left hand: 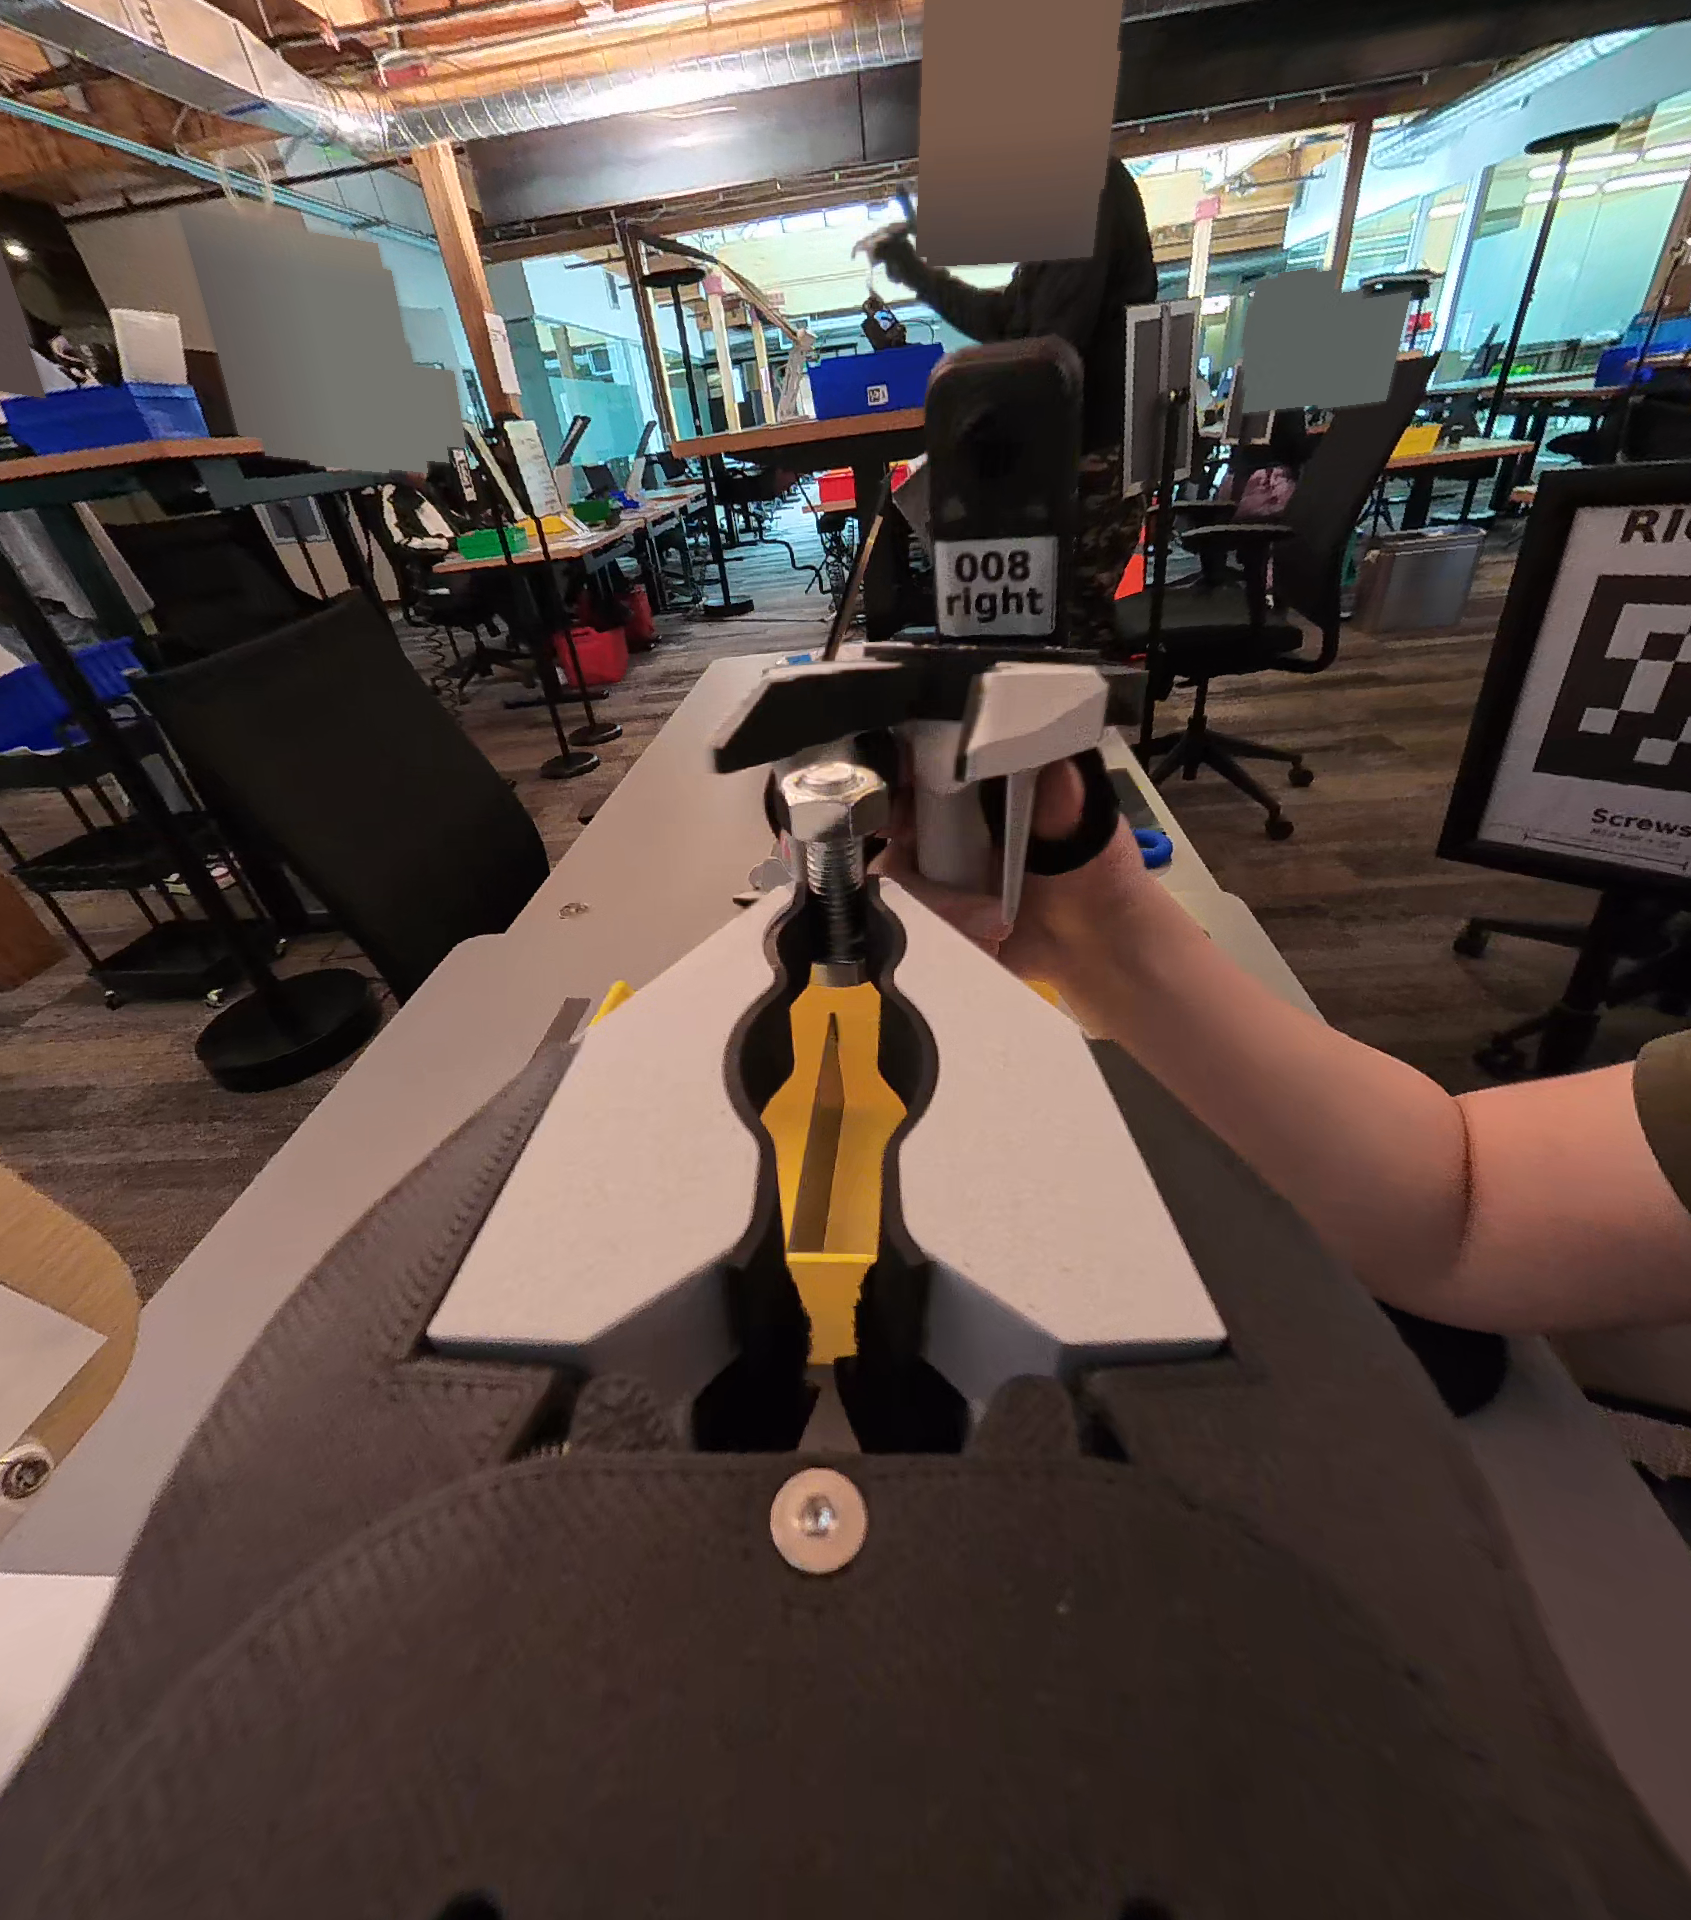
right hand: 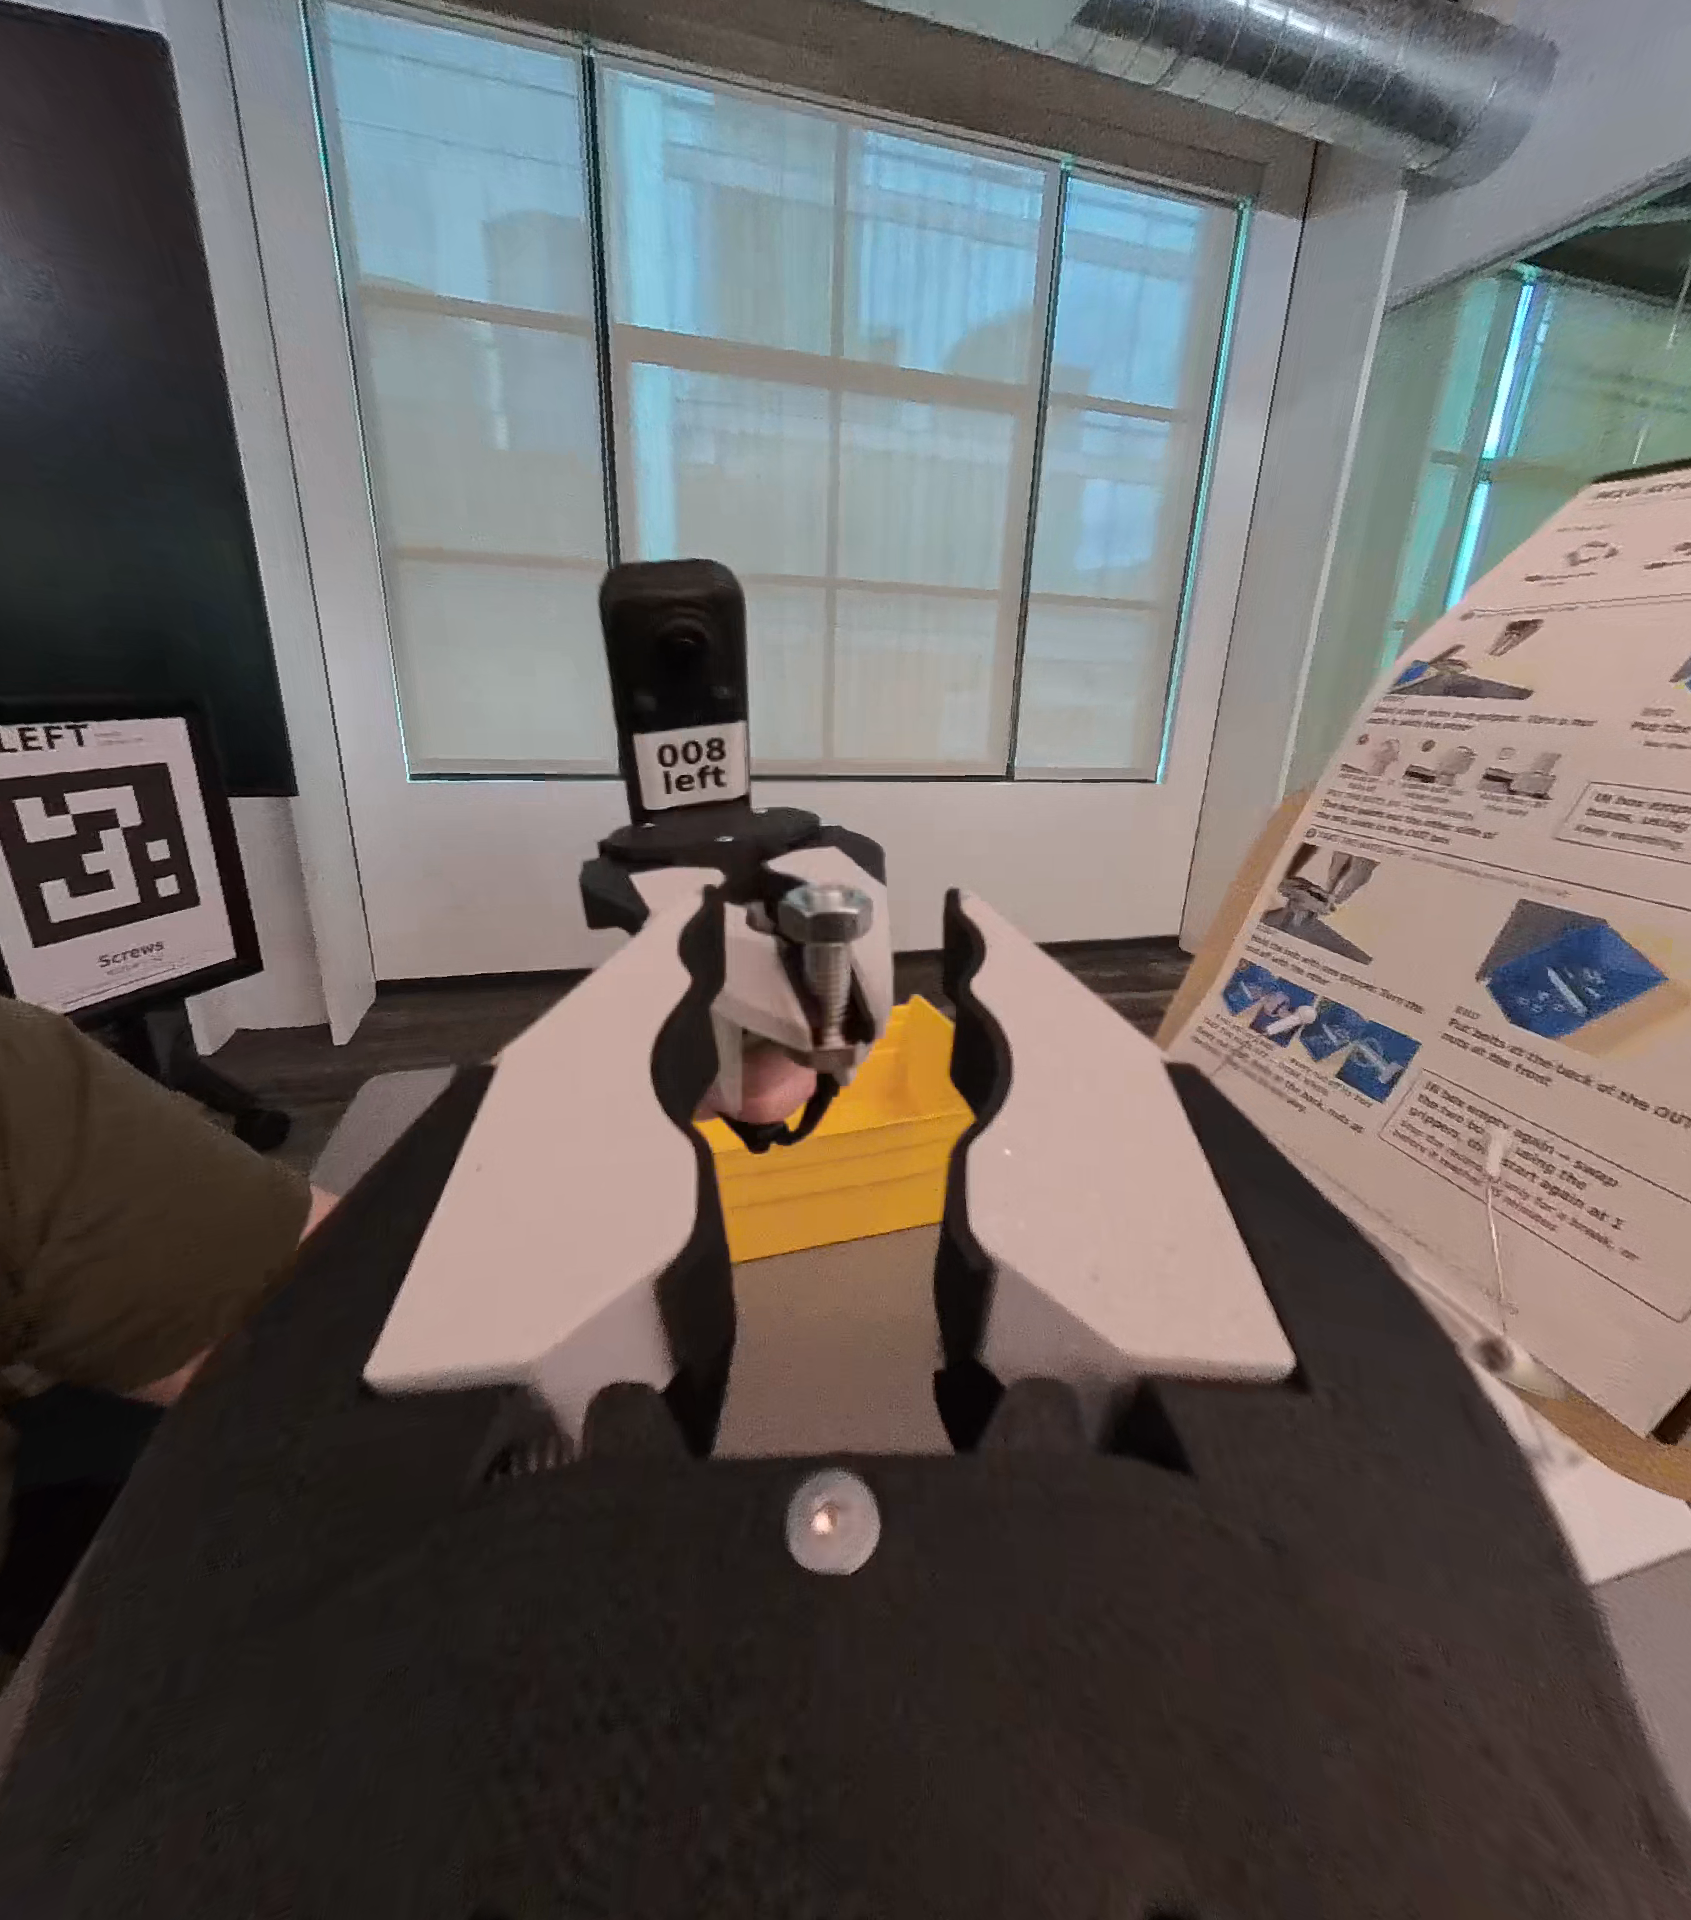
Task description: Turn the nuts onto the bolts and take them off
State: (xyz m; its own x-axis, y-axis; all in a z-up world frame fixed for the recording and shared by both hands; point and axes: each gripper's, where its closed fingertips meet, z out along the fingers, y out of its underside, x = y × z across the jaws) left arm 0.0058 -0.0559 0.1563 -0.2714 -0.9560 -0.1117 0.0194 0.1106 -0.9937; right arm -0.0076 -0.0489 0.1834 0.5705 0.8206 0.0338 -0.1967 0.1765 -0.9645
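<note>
With the left gripper [left hand: 836, 935] clamped on the silver threaded steel bolt [left hand: 833, 862], the right gripper [right hand: 825, 997], jaws wide and empty, should close squarely around its hex end

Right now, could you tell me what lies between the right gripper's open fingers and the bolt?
Nothing. In the right wrist view the right gripper faces the bolt held in the left gripper across bare air; the yellow bin sits behind, lower down.

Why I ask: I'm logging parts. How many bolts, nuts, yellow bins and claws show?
Bolt: 1
Nut: 1
Yellow bin: 1
Claws: 2, left claw and right claw
Total: 5
</note>
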